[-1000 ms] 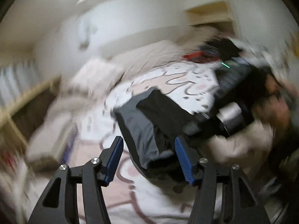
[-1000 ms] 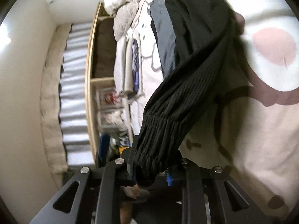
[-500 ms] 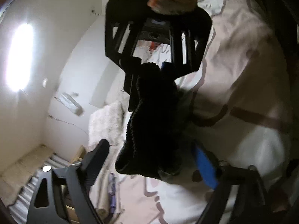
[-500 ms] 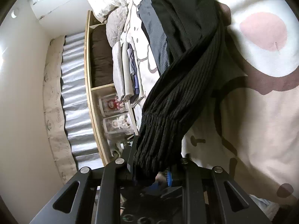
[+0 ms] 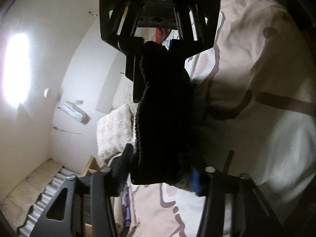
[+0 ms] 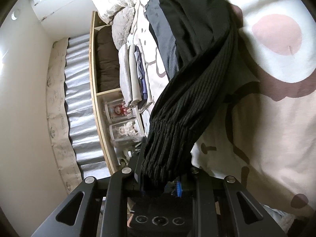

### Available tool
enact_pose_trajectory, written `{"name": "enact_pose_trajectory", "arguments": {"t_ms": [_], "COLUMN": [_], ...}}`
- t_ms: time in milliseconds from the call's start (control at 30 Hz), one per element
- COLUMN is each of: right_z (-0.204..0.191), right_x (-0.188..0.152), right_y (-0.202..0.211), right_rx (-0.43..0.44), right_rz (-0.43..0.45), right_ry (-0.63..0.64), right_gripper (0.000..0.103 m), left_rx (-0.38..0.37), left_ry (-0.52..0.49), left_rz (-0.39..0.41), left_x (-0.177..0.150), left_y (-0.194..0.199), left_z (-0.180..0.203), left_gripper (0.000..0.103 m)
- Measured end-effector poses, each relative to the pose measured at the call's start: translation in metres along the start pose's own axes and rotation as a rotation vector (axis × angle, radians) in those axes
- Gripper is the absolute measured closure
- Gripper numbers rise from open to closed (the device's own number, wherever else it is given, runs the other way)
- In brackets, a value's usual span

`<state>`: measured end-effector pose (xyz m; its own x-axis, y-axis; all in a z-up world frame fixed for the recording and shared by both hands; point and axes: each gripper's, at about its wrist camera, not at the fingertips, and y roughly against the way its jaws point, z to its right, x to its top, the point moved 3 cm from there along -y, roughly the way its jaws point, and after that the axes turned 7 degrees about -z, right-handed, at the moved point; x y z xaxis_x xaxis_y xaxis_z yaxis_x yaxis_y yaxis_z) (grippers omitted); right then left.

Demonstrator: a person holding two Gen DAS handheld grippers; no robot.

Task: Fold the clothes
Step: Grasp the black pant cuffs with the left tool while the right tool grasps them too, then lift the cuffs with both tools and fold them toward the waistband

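A black ribbed knit garment (image 6: pixel 197 90) lies on the patterned bed cover, and its cuffed sleeve (image 6: pixel 167 148) is lifted off it. My right gripper (image 6: pixel 160 185) is shut on the sleeve's cuff. In the left wrist view the same black sleeve (image 5: pixel 162 118) hangs between the two grippers. My left gripper (image 5: pixel 158 175) faces the right one (image 5: pixel 158 45) and its jaws stand either side of the sleeve's lower fold, still a little apart.
A grey garment (image 6: pixel 160 31) lies under the black one. A stack of folded clothes (image 6: pixel 134 79) sits at the bed's edge by a wooden shelf (image 6: pixel 96 90) with figurine cases. Fluffy pillows (image 5: pixel 114 130) lie at the bed head.
My left gripper swung from over the bed to face the right gripper, then moved in around the hanging sleeve and narrowed. The right gripper kept its hold on the cuff.
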<state>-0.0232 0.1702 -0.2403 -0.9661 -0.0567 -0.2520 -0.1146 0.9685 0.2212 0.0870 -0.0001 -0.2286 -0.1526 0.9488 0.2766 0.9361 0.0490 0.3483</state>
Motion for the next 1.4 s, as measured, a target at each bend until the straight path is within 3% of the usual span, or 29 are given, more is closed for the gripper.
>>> {"name": "enact_pose_trajectory", "arguments": {"t_ms": [100,167,233,267,300,400,467,567,633,767,867,900,1067,1133,1267,1367,1400], "right_z": [-0.007,-0.019,-0.037,-0.047,-0.055,-0.072,-0.082,-0.078,-0.052,0.007,0.041,0.048,0.041,0.038,0.035,0.022,0.019], "right_x": [-0.001,-0.005,-0.014,-0.021,-0.028,-0.051,-0.07,-0.106,-0.131,-0.154,-0.14,-0.132,-0.109,-0.1,-0.083,-0.084,-0.083], "right_y": [0.002,0.005,0.01,0.014,0.018,0.024,0.022,-0.004,-0.033,-0.08,-0.099,-0.103,-0.114,-0.115,-0.11,-0.101,-0.099], "right_rx": [-0.061,-0.17,-0.288,-0.354,-0.41,-0.63,-0.848,-1.208,-1.425,-1.662,-1.801,-1.842,-1.863,-1.892,-1.901,-1.831,-1.826], "right_rz": [0.024,0.067,0.11,0.135,0.154,0.186,0.266,0.334,0.334,0.329,0.386,0.394,0.484,0.475,0.368,0.323,0.312], "right_ry": [0.066,0.166,0.292,0.363,0.423,0.594,0.77,1.149,1.458,1.924,2.119,2.148,2.175,2.177,2.147,2.115,2.108], "right_gripper": [0.079,0.072,0.046,0.025,0.021,0.021,0.021,0.013,0.013,0.013,0.013,0.013,0.015,0.031,0.079,0.081,0.081], "left_rx": [-0.072,-0.128,-0.173,-0.193,-0.204,-0.23,-0.24,-0.258,-0.271,-0.284,-0.296,-0.297,-0.309,-0.303,-0.259,-0.203,-0.187], "left_ry": [0.057,0.121,0.184,0.213,0.231,0.263,0.267,0.279,0.291,0.304,0.321,0.324,0.319,0.307,0.273,0.214,0.192], "left_rz": [-0.012,-0.029,-0.046,-0.053,-0.056,-0.055,-0.051,-0.044,-0.038,-0.019,-0.003,0.001,0.018,0.023,0.037,0.054,0.059], "left_x": [0.001,0.001,0.001,0.0,0.0,-0.001,-0.003,-0.009,-0.003,0.008,0.007,0.007,0.005,0.005,0.004,0.003,0.003], "left_y": [-0.002,-0.006,-0.011,-0.014,-0.017,-0.022,-0.022,-0.026,-0.031,-0.021,-0.014,-0.013,-0.009,-0.009,-0.007,-0.004,-0.003], "left_z": [-0.011,-0.023,-0.037,-0.043,-0.048,-0.058,-0.06,-0.063,-0.06,-0.045,-0.046,-0.046,-0.043,-0.041,-0.035,-0.025,-0.021], "left_gripper": [0.076,0.078,0.079,0.079,0.079,0.079,0.079,0.079,0.079,0.079,0.079,0.079,0.079,0.079,0.079,0.074,0.066]}}
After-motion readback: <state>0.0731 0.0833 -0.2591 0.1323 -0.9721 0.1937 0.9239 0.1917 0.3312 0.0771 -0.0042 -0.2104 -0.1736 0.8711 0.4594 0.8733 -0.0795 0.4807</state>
